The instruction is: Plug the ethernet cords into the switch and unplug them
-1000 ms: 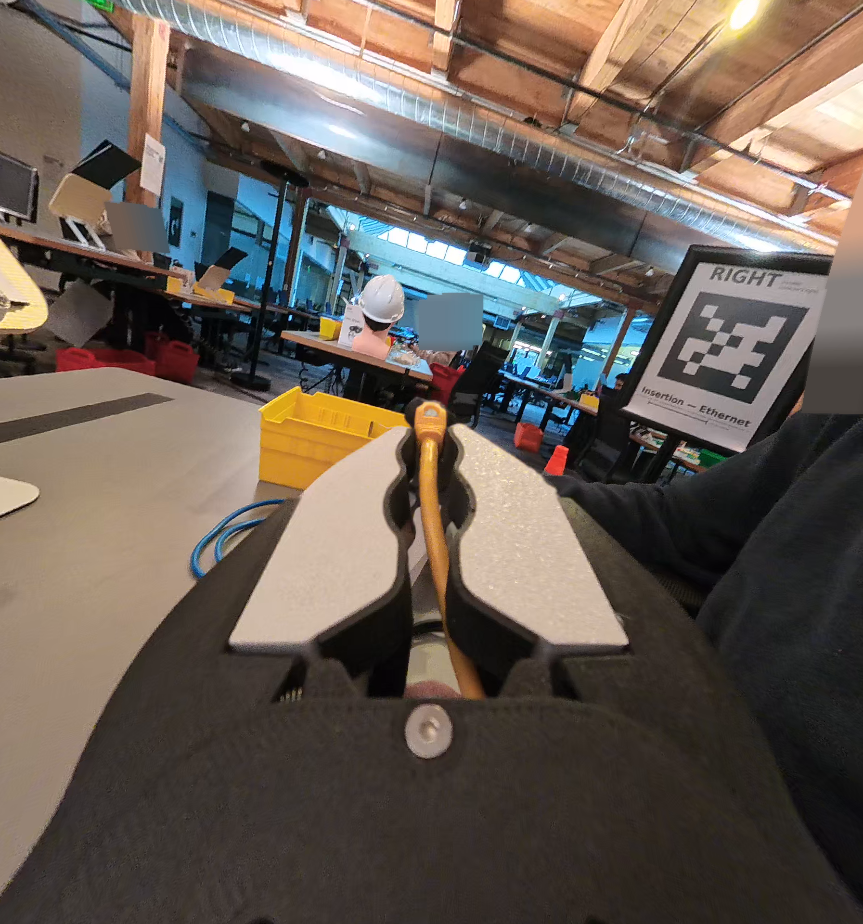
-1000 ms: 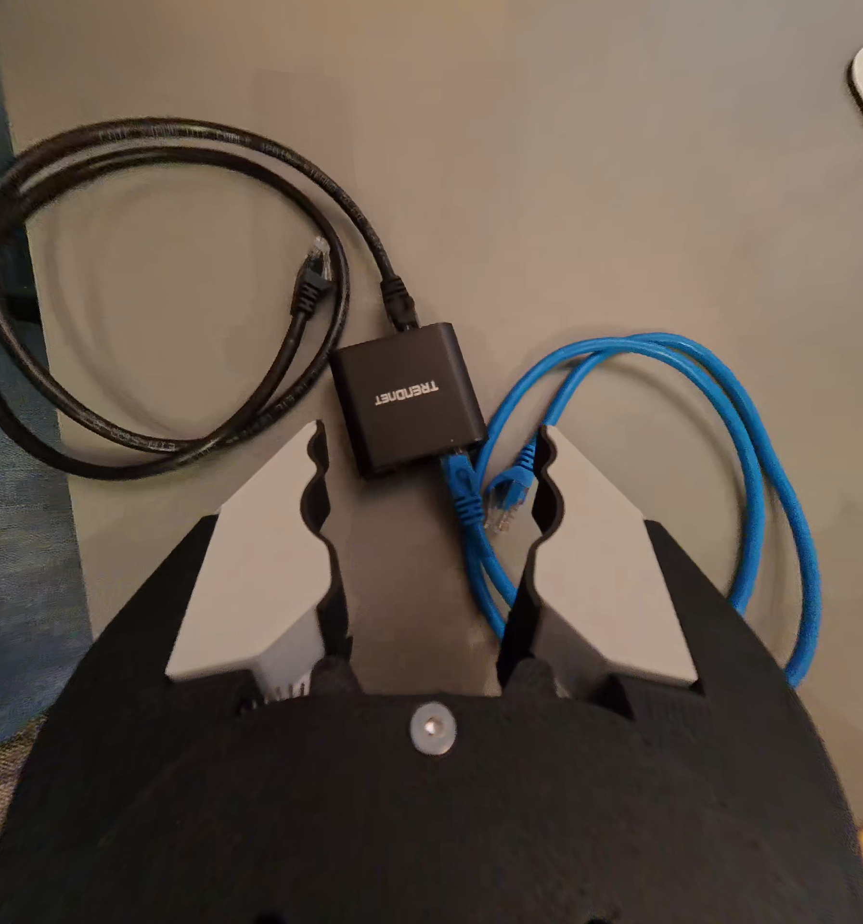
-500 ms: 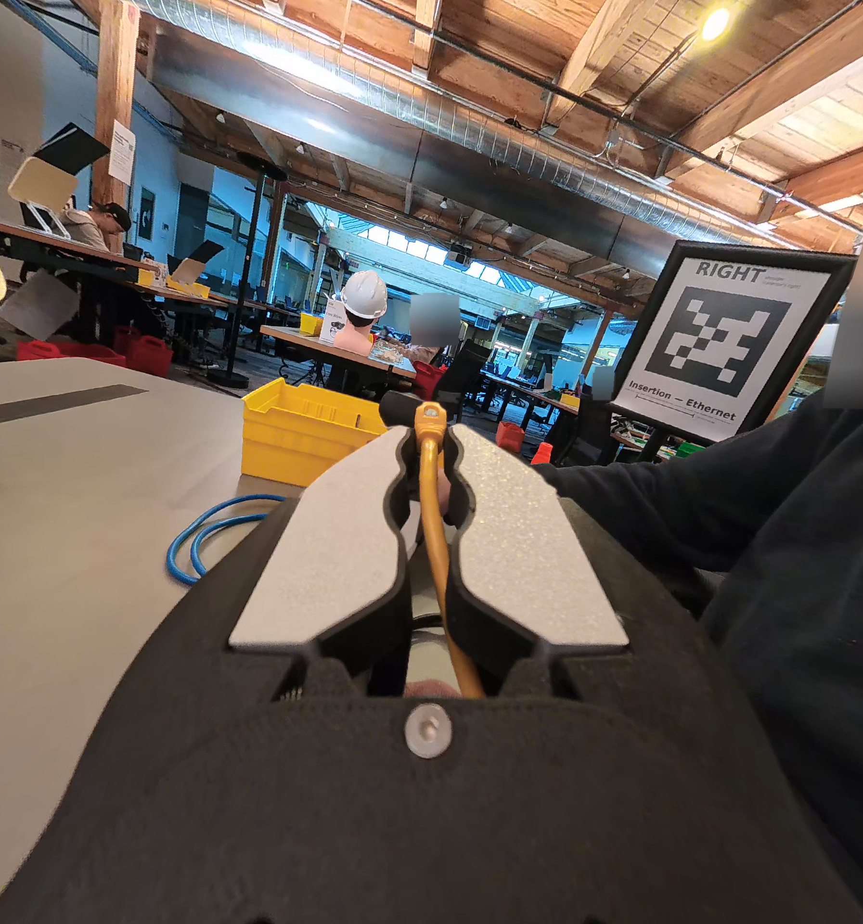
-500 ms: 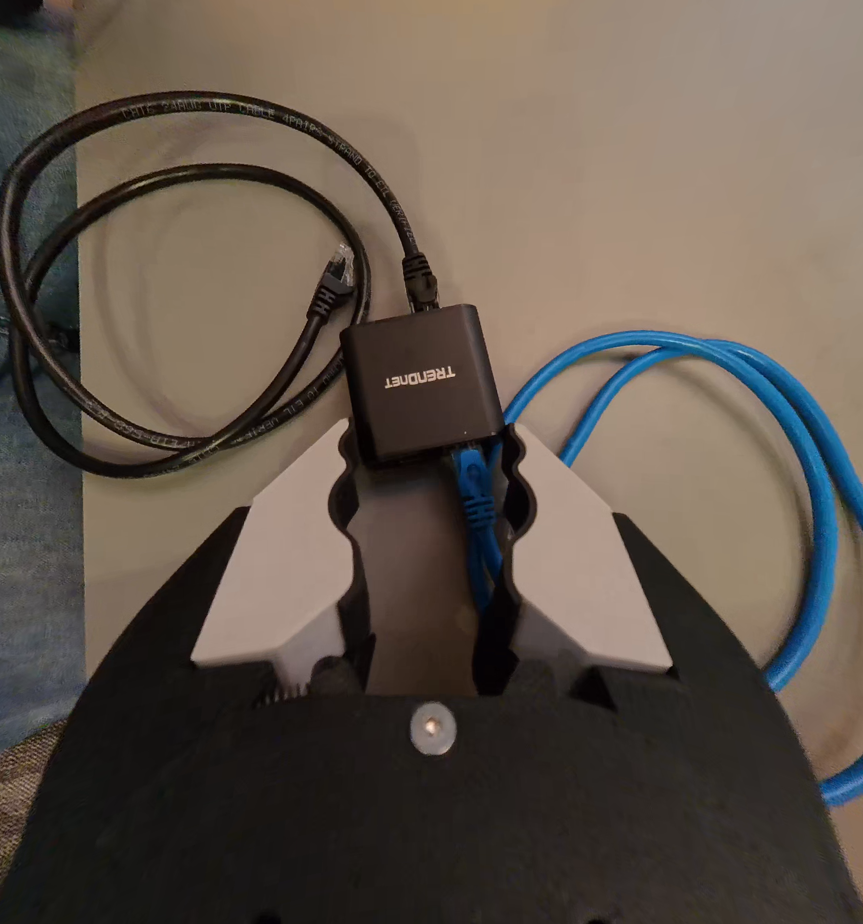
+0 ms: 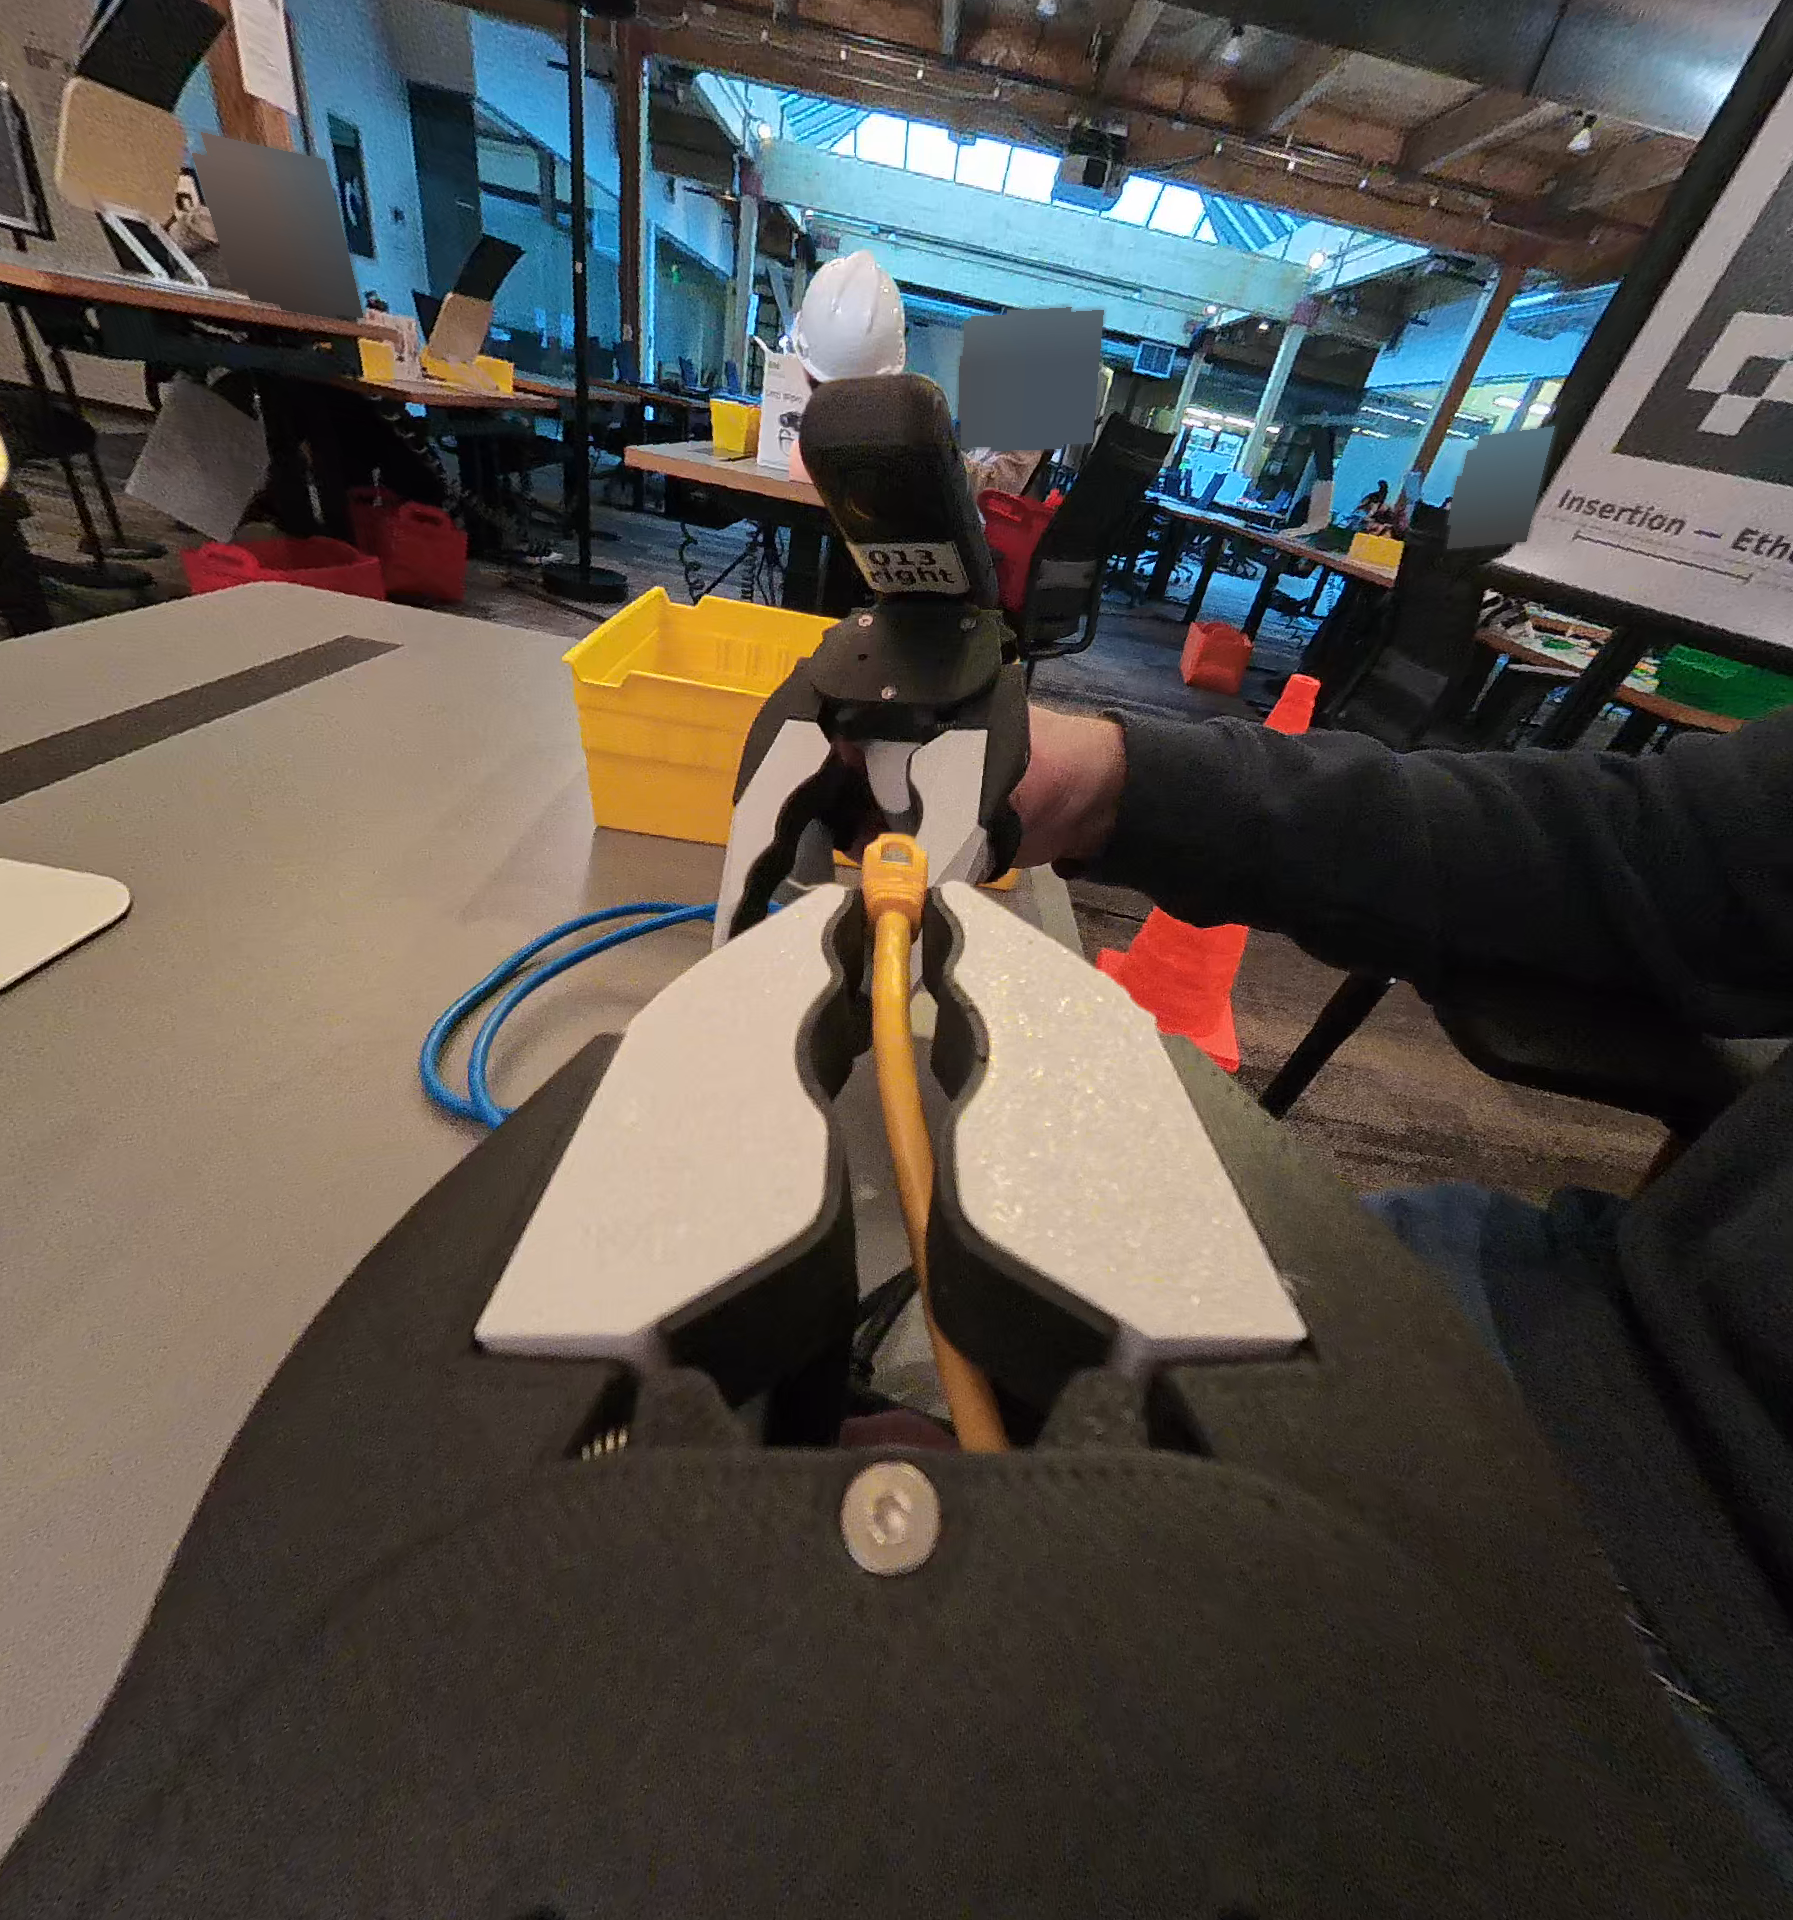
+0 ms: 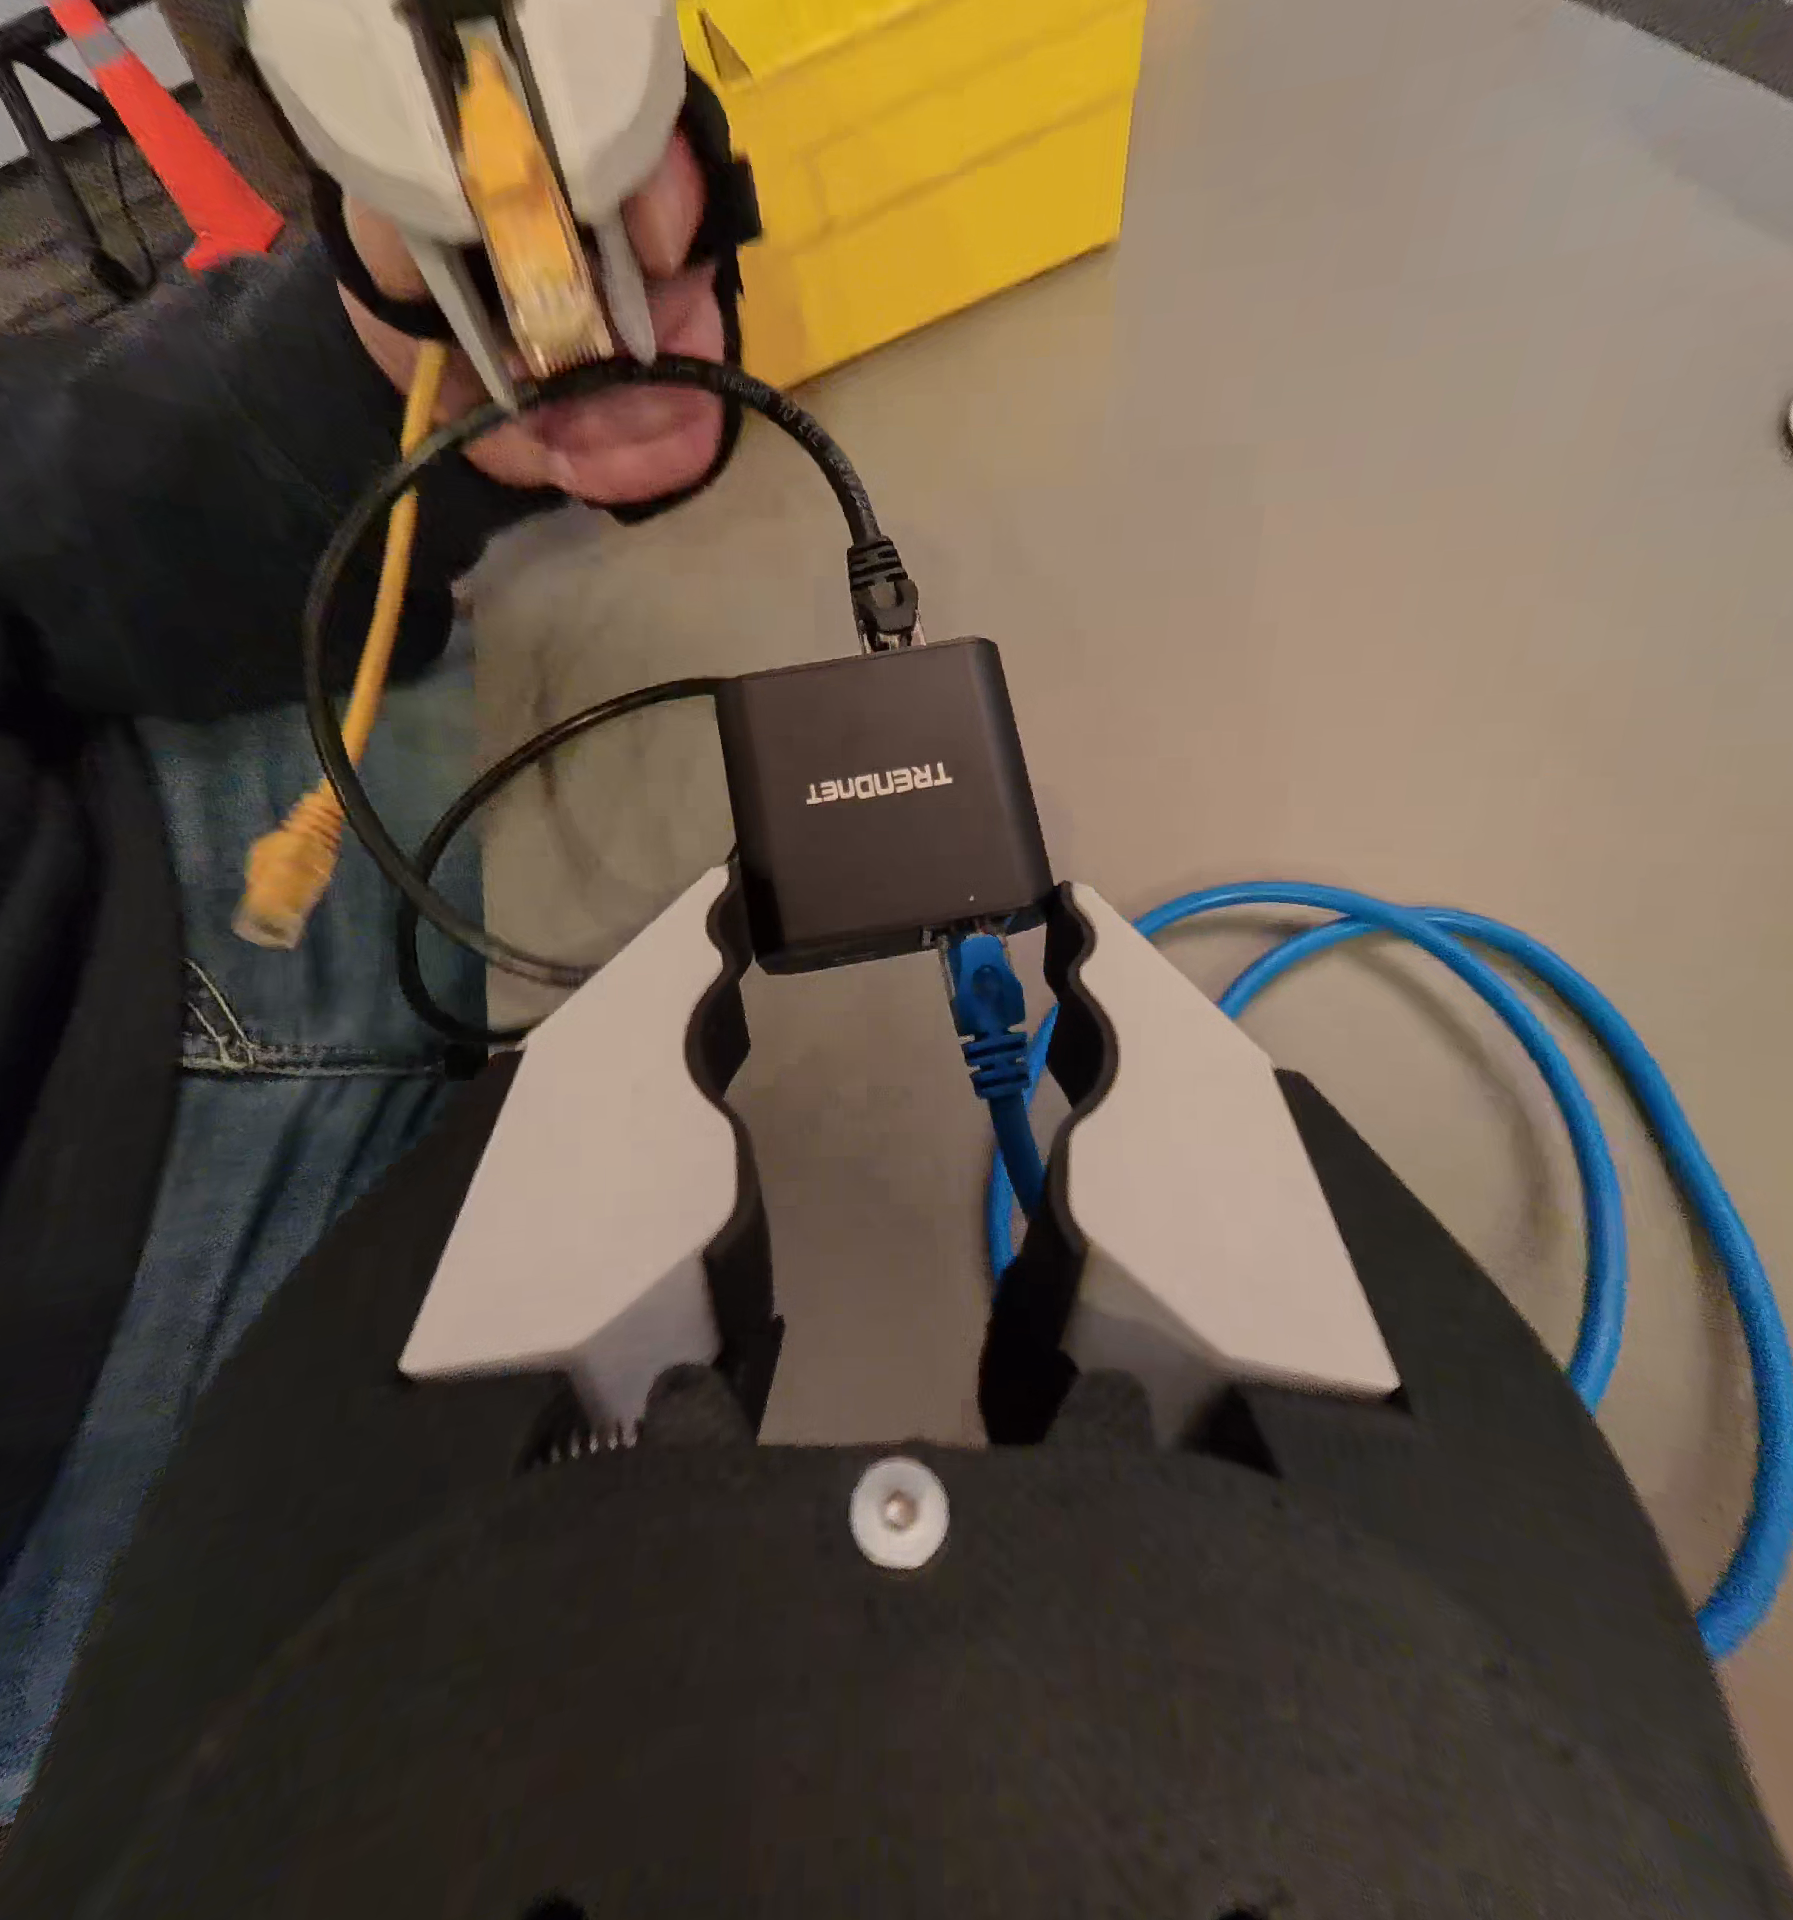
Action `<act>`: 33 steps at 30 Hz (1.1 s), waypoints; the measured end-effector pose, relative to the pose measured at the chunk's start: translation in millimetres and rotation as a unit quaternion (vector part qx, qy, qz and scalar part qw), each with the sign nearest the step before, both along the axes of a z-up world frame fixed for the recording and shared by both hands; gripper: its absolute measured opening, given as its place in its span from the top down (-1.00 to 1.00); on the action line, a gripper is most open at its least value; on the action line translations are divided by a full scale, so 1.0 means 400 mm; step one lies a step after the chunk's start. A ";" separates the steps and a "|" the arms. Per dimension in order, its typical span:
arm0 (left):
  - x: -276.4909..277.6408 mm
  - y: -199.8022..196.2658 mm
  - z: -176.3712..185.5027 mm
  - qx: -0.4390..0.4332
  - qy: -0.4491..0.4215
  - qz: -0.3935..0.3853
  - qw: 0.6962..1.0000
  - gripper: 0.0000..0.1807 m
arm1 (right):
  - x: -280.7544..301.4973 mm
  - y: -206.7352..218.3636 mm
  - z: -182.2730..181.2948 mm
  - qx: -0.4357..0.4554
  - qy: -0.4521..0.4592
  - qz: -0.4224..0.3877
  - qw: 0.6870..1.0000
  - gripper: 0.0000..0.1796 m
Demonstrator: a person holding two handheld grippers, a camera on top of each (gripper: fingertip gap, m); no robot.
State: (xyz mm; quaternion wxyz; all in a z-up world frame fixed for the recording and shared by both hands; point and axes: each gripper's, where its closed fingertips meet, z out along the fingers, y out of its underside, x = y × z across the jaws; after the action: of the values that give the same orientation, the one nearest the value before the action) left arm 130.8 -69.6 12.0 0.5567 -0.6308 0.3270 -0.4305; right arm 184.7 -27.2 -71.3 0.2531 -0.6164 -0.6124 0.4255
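Right gripper (image 6: pixel 897 914) spread about the near corners of the black switch (image 6: pixel 881 800), gripping nothing seen; blue cord (image 6: pixel 991 1023) plugged in between its fingers, black cord (image 6: pixel 876 582) plugged at the far side. Left gripper (image 5: pixel 887 899) clamped on the orange cord (image 5: pixel 897 997), plug ahead of its tips. Three cords, one switch. Table edge (image 6: pixel 476 748) just left of the switch; open grey tabletop to its right, yellow bin (image 6: pixel 923 156) beyond

Matt black plastic switch (image 6: pixel 876 800), glossy blue cord (image 6: pixel 1640 1122), smooth grey table (image 6: pixel 1391 520), grainy pale tongs (image 5: pixel 887 904)
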 end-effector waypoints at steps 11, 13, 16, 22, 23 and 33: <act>0.003 0.013 -0.007 0.002 0.036 0.034 0.999 0.88 | -0.025 -0.022 0.077 -0.029 0.057 -0.014 0.998 0.37; 0.007 0.017 -0.005 -0.002 0.025 0.037 0.999 0.88 | -0.029 -0.022 0.088 -0.029 0.069 -0.018 0.997 0.37; 0.011 0.025 -0.014 -0.002 0.040 0.047 0.998 0.88 | -0.028 -0.024 0.100 -0.029 0.082 -0.021 0.996 0.37; 0.006 0.036 -0.011 -0.002 0.037 0.064 0.997 0.88 | -0.029 -0.021 0.121 -0.018 0.101 -0.028 0.994 0.37; 0.007 0.036 -0.012 -0.002 0.040 0.064 0.997 0.88 | -0.029 -0.021 0.122 -0.018 0.103 -0.029 0.994 0.38; 0.020 0.027 -0.015 -0.006 0.040 0.043 0.998 0.88 | -0.025 -0.022 0.131 0.011 0.103 -0.029 0.994 0.38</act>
State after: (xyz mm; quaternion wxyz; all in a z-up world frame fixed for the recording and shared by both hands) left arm 138.7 -58.7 6.0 0.5574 -0.6640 0.3191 -0.3829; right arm 174.6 -35.9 -18.9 0.3336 -0.5841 -0.5697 0.4722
